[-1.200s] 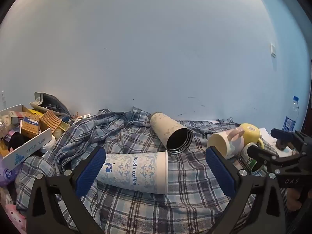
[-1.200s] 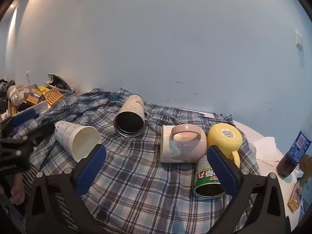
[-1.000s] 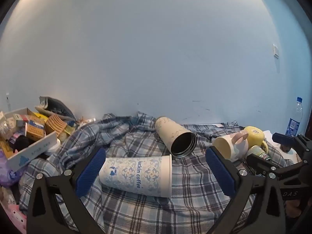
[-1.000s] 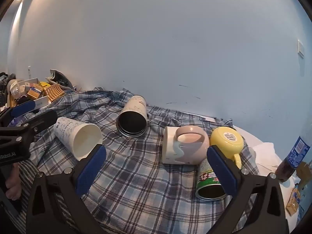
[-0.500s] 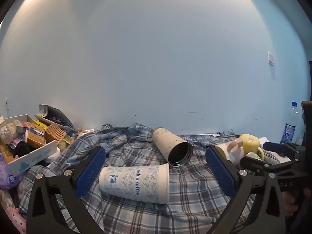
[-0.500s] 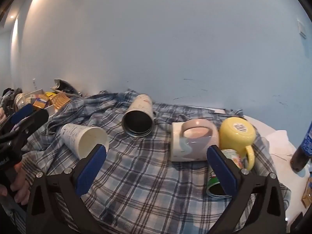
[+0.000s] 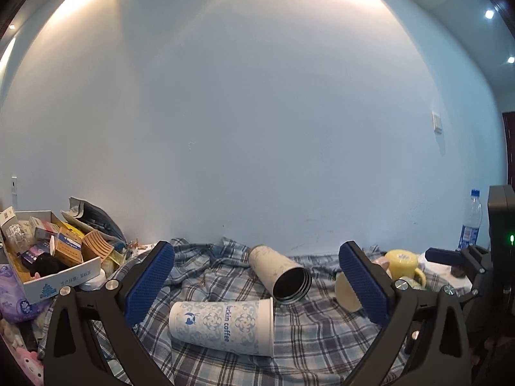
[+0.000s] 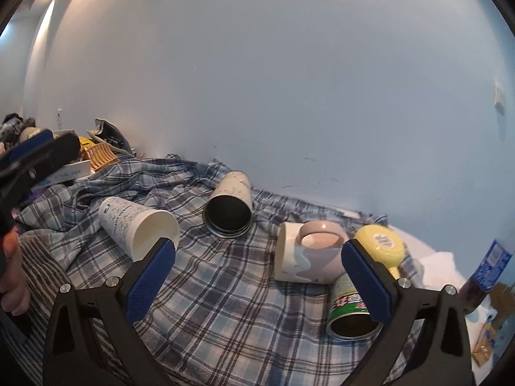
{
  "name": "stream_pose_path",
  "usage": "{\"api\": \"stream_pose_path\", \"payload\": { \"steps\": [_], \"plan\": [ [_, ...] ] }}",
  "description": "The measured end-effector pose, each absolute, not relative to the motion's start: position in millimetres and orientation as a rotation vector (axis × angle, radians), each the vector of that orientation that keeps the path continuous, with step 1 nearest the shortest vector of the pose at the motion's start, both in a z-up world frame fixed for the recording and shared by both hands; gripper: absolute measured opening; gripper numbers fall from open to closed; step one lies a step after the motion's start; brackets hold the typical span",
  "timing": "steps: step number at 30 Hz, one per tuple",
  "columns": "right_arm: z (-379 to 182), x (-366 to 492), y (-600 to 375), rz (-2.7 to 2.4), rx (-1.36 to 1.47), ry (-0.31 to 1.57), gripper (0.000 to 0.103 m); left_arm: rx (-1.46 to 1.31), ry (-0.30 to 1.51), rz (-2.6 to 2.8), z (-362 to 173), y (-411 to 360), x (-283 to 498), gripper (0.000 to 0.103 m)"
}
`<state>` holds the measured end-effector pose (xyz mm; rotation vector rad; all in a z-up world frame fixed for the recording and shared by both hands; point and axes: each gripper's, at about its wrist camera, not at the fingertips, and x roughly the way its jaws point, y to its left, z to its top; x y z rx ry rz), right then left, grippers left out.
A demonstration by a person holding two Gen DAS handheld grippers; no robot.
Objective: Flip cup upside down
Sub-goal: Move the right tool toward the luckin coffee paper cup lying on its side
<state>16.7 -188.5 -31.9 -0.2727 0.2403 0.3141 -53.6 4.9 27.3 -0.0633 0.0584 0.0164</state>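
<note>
A white and blue paper coffee cup (image 7: 225,326) lies on its side on the plaid cloth (image 7: 309,344), mouth to the right; it also shows in the right wrist view (image 8: 135,226). My left gripper (image 7: 257,284) is open and empty, held above and behind it. A beige steel tumbler (image 7: 280,273) lies beside it, also on its side (image 8: 230,207). My right gripper (image 8: 257,278) is open and empty over the cloth, with a white and pink mug (image 8: 309,254), a yellow mug (image 8: 383,246) and a green can (image 8: 349,312) near its right finger.
An open cardboard box (image 7: 61,280) full of small packets stands at the left, with a wicker basket (image 7: 95,247) behind it. A water bottle (image 7: 470,222) stands at the far right by the wall. White paper (image 8: 441,267) lies right of the cloth.
Both grippers have drawn back and tilted up, so the cups sit lower in both views. No cup has moved, and both grippers stay open.
</note>
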Motion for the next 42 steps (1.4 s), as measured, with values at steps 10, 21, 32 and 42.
{"api": "stream_pose_path", "payload": {
  "steps": [10, 21, 32, 42],
  "plan": [
    [-26.8, 13.5, -194.7, 0.323, -0.241, 0.220, 0.103, -0.015, 0.024, 0.026, 26.6, -5.7, -62.5, 0.103],
    [-31.0, 16.3, -190.7, 0.318, -0.256, 0.240, 0.103, 0.013, 0.038, 0.023, 22.6, -10.5, -59.8, 0.103],
    [-29.7, 17.0, -195.0, 0.305, -0.228, 0.249, 0.103, -0.041, 0.089, 0.024, 22.9, 0.1, -51.8, 0.103],
    [-29.1, 15.4, -195.7, 0.291, -0.218, 0.240, 0.103, -0.088, 0.116, 0.004, 23.7, 9.7, -47.1, 0.103]
  ]
}}
